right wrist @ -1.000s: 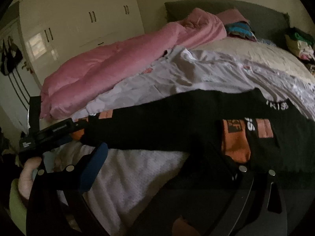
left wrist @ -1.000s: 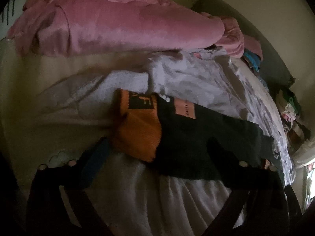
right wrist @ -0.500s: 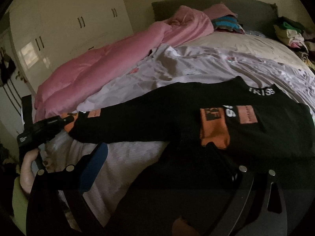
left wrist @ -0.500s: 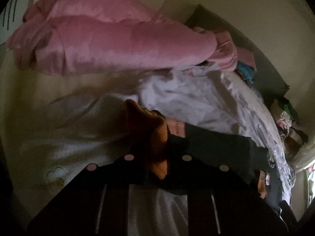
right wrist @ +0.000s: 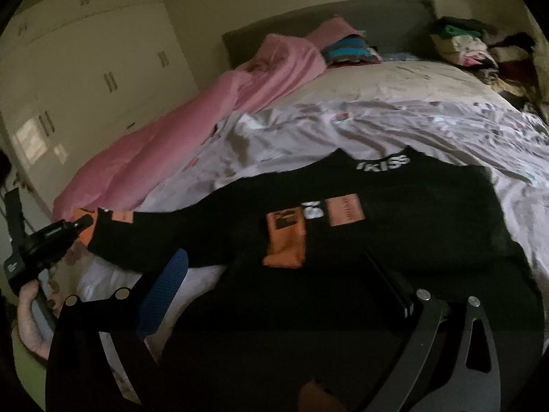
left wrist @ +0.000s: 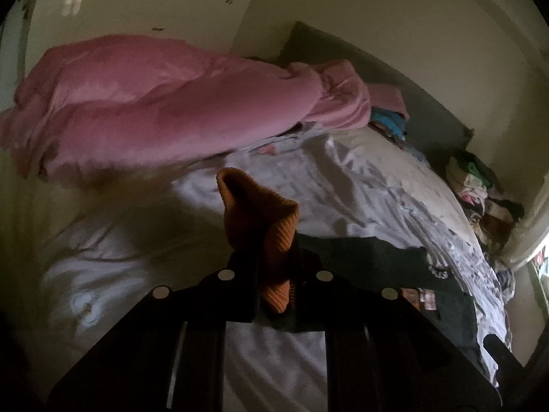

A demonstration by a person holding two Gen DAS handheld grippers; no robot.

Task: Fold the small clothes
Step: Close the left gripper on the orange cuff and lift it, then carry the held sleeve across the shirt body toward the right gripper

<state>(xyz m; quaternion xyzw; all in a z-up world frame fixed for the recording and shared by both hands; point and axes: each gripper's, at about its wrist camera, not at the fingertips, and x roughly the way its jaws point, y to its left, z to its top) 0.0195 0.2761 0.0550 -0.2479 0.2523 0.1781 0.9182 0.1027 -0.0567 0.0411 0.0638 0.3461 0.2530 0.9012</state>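
We have our left gripper [left wrist: 274, 274] clamped on the orange cuff [left wrist: 264, 230] of the black sweater [right wrist: 360, 226]; in the left wrist view the cuff stands up between the two fingers [left wrist: 240, 288], pinched from both sides, its ribbed edge poking out toward twelve o'clock. The sleeve trails from the jaws toward three o'clock, down onto the bed sheet [left wrist: 360, 189].

From the right wrist view the sweater lies flat across the sheet, collar at one o'clock, with the other orange cuff [right wrist: 286, 240] folded onto the chest right in front of our right gripper [right wrist: 281, 288]. That gripper is spread wide, blue-padded finger at nine o'clock and dark finger at three o'clock, holding nothing; the sweater's hem lies just beyond and beneath it. The left gripper shows at nine o'clock there, on the stretched-out sleeve end.

A pink blanket [left wrist: 164, 103] is heaped at eleven o'clock, and a pile of clothes [right wrist: 480, 48] sits at one o'clock.
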